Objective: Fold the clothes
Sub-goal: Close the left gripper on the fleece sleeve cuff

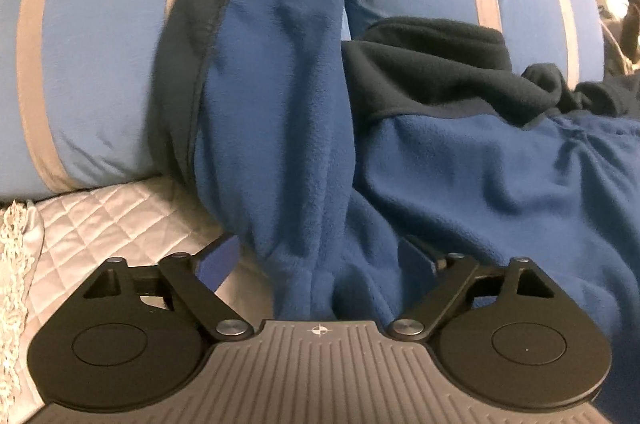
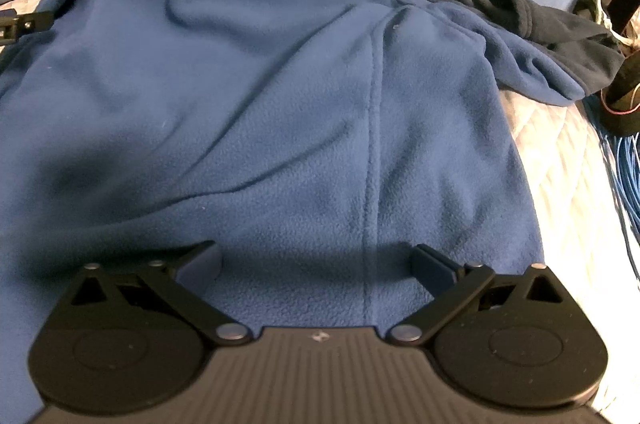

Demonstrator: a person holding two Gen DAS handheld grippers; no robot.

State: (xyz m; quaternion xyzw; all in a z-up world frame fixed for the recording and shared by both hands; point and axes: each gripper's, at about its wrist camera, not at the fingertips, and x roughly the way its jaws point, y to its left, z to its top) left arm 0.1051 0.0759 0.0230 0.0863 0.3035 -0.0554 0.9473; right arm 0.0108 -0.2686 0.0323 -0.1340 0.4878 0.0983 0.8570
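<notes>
Bunched blue fleece is sitting between the spread fingers of the left gripper [image 1: 320, 260], a thick sleeve-like roll of the jacket [image 2: 248, 112] running up from there and leaning against the striped blue pillow [image 1: 100, 64]. Both fingers are standing wide apart on either side of the roll, not pinching it. The right gripper [image 2: 316, 264] is hovering low over the flat body of the jacket, its fingers likewise parted, with a seam [image 2: 372, 160] passing between them; whether the pads are touching the cloth is impossible to tell.

The jacket is lying across the quilted bedspread [image 1: 112, 220], its dark navy collar [image 1: 432, 64] crumpled near the pillow and one end trailing toward the right edge of the bed, close to a coil of blue cable [image 2: 624, 184].

Judging from this, the fold is hardly underway. The main risk is the left fingers closing on the whole fat roll instead of a single edge: thick fleece is likely to slip out or drag the body out of line. On the right, closing over flat cloth may catch only the top layer, or the bedspread beneath.
</notes>
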